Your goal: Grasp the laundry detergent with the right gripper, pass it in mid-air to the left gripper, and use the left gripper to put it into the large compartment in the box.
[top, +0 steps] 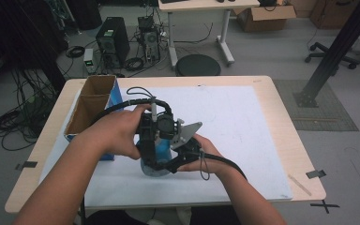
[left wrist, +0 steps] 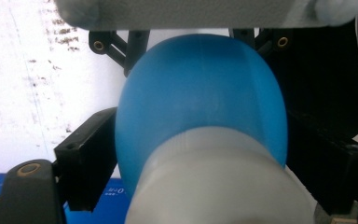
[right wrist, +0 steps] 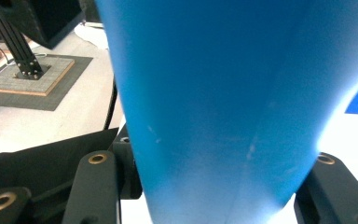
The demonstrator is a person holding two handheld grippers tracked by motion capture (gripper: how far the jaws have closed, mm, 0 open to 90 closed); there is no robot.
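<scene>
Both your forearms come in from the bottom of the high view and meet mid-table. Your left hand wraps its gripper from above, knuckles up, left gripper pointing down and toward your right. Your right hand sits lower, palm under its gripper, right gripper pointing left. Right jaws are clamped tight on the blue bottle, one pad each side. Left jaws straddle the bottle's white cap end; pad contact can't be made out.
</scene>
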